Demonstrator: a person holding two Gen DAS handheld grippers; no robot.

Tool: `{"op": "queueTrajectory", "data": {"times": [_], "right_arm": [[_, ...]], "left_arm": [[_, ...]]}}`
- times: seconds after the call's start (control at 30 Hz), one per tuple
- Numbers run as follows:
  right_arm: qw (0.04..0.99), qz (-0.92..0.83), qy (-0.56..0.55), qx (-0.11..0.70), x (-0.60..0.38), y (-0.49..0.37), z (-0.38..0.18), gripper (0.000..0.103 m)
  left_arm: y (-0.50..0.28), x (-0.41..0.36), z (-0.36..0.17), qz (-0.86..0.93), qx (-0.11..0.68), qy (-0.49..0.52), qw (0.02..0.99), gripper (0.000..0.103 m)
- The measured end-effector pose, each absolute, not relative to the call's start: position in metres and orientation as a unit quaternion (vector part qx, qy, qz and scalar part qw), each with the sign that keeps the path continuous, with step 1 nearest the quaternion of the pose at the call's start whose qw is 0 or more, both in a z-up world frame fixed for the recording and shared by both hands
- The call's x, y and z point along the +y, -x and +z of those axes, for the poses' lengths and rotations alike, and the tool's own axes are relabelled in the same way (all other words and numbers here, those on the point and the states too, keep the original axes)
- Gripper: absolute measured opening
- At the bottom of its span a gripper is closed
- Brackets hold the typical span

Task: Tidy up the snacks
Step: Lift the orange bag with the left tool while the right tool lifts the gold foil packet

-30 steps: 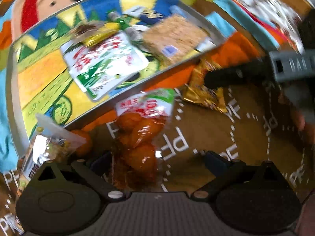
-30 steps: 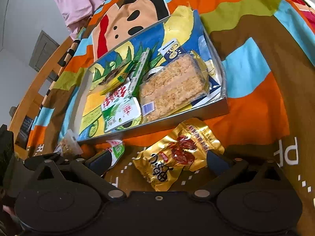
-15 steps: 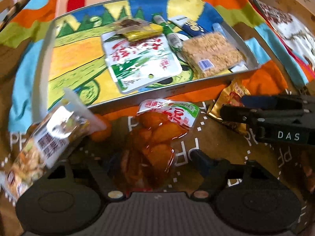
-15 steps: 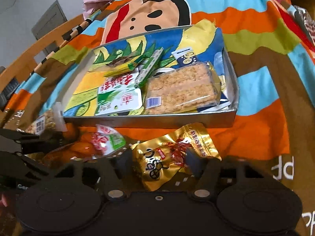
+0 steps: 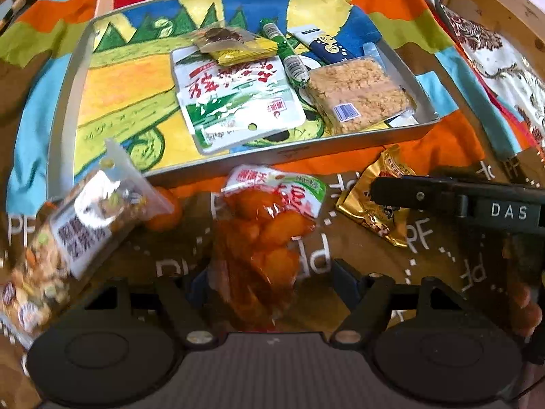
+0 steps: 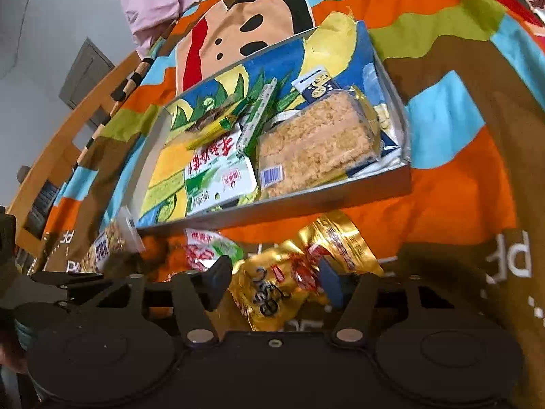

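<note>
orange snack bag [image 5: 269, 235] | gold pouch [image 6: 299, 272] | flat, before tray [image 5: 306, 151]
</note>
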State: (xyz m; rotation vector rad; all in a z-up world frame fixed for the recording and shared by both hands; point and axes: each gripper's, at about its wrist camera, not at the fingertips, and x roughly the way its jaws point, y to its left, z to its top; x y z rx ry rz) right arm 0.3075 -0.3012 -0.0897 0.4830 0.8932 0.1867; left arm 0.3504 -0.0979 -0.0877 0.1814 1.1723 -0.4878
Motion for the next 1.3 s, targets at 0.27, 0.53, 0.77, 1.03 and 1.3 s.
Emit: {"op": "queueTrajectory", "data": {"times": [0.27, 0.53, 0.77, 1.03, 1.3], "right_arm": [[0.819, 0.107, -0.385, 0.412, -0.333, -0.311, -0.104, 0.048], [0.797, 0.105, -0.390, 0.449, -0.335, -0.289, -0.092, 0.048], [0.790, 0.092, -0.382, 0.470, -0.336, -0.286, -0.101, 0.054], [0.806, 0.099, -0.390, 0.434, -0.325, -0.308, -0.113, 0.052], [0.788, 0.092, -0.434, 0.426, -0.329, -0.314, -0.122, 0.032]], "left_arm": [[-0.353, -0.100, -0.093, -0.214, 0.529, -0.081, 0.817, 0.071], [-0.342, -0.090, -0.082, -0.189, 0.547, -0.044, 0.814, 0.054], [-0.347, -0.092, -0.088, -0.193, 0.543, -0.054, 0.816, 0.057], [-0.354, -0.096, -0.096, -0.208, 0.526, -0.075, 0.821, 0.061], [-0.345, -0.098, -0.093, -0.194, 0.516, -0.074, 0.831, 0.052]]}}
